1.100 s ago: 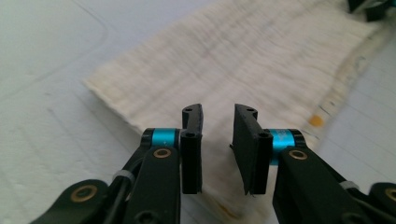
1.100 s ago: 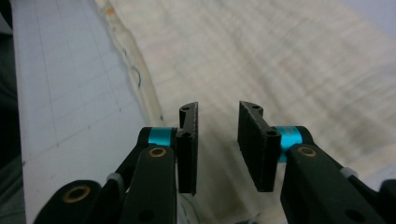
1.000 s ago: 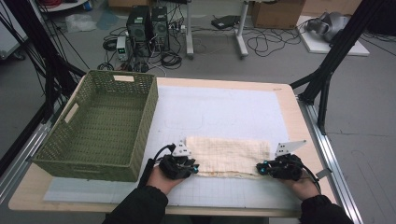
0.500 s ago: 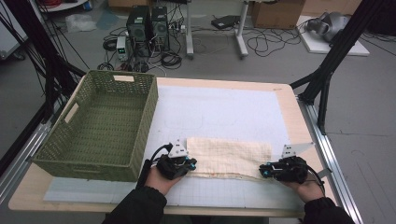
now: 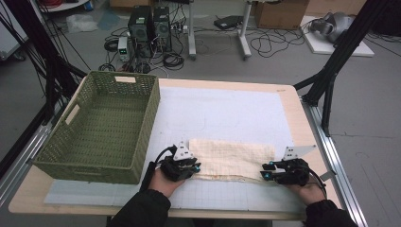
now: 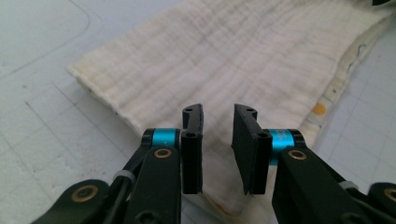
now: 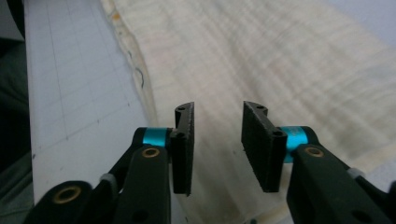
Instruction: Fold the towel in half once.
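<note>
The cream, faintly checked folded cloth point(image 5: 232, 160) lies flat as a long strip on the near half of the pale gridded mat point(image 5: 227, 111), its length running across the wooden table point(image 5: 293, 101) in front of the person. It sits just right of the green woven rectangular basket point(image 5: 101, 125) but apart from it, which suggests the basket is where the cloth would go once folded small enough; that is a guess from the layout. The basket's inside looks empty as far as the high view shows.

The person's two hands come in from the near edge, one at each short end of the strip. That spacing makes sense for lifting both ends together to fold again or carry without the layers sliding.

The left gripper point(image 6: 218, 135) hovers over the cloth's left end, close to the folded corner; its black jaws stand a modest gap apart with cloth beneath them but nothing pinched between. The right gripper point(image 7: 218, 140) is over the right end, near the stitched hem, jaws parted a little wider and likewise holding nothing. Whether either jaw tip touches the fabric cannot be told.

The hem edge point(image 6: 343, 65), with small coloured marks, faces the person, so the neat folded side faces away.
</note>
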